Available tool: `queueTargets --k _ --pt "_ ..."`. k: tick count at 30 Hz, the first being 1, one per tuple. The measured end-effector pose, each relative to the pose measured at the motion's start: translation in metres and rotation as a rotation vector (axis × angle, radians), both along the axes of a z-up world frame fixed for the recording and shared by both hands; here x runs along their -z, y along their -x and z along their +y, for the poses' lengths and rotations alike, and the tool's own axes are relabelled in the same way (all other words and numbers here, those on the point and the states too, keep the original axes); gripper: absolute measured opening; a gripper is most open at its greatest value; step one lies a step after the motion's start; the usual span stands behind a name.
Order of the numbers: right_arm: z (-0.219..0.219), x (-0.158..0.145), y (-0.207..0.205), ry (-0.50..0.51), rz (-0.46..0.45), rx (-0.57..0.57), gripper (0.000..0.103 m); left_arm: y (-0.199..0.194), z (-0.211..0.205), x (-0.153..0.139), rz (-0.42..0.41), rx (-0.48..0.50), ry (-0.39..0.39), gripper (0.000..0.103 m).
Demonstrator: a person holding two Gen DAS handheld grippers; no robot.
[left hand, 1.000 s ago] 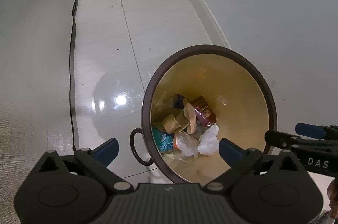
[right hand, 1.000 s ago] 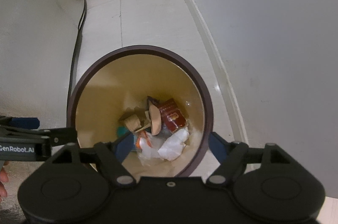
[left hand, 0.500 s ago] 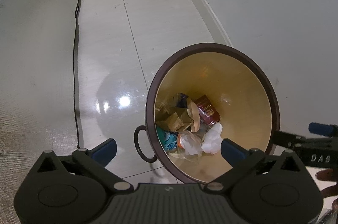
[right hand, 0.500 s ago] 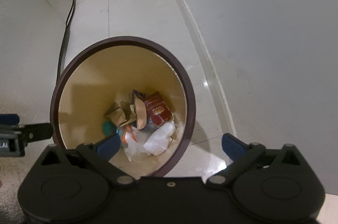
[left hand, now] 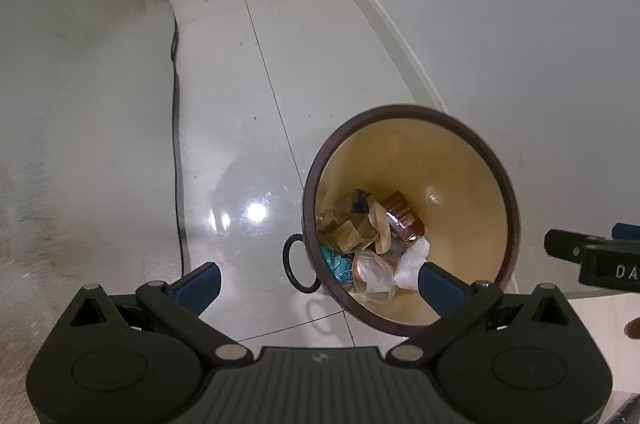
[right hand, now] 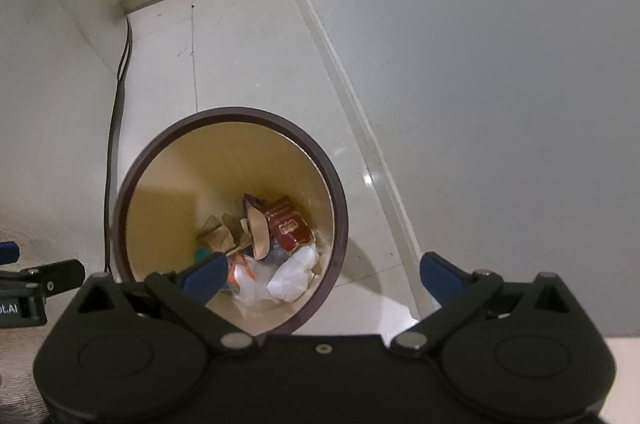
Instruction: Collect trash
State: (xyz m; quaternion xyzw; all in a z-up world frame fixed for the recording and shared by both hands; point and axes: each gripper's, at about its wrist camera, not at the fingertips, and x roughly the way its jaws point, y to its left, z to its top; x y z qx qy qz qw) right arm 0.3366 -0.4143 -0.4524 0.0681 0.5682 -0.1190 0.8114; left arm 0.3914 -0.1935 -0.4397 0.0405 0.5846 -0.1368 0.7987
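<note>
While fingers [right hand: 204,274] spread, trash bin [right hand: 336,199] below, ahead.

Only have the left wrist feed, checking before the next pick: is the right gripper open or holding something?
Observer: Right gripper is open, with nothing between its fingers.
Operator: Bin touching the wall on that side?
Observer: No. Bin stands apart from the baseboard; a strip of floor shows between them.
Operator: Red pack readable?
Observer: Red pack lies label up with gold print showing; a tan scrap overlaps its left edge.
</note>
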Motion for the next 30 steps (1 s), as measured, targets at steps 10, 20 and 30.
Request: queueTargets --k 10,20,30 --pt "0.017 -0.074 0.041 0.041 -0.092 -0.030 0.103 0.040 0.024 -0.061 -0.070 -0.025 -0.007 0.103" --pt "0.020 -0.155 0.086 0.029 -0.221 0.027 0.103 0.084 0.034 -0.138 -0.205 -0.023 0.013 0.103" --pt "0.045 -0.231 0.141 0.060 -0.343 -0.033 0.103 0.138 0.049 -0.211 -0.311 -0.041 0.035 0.103"
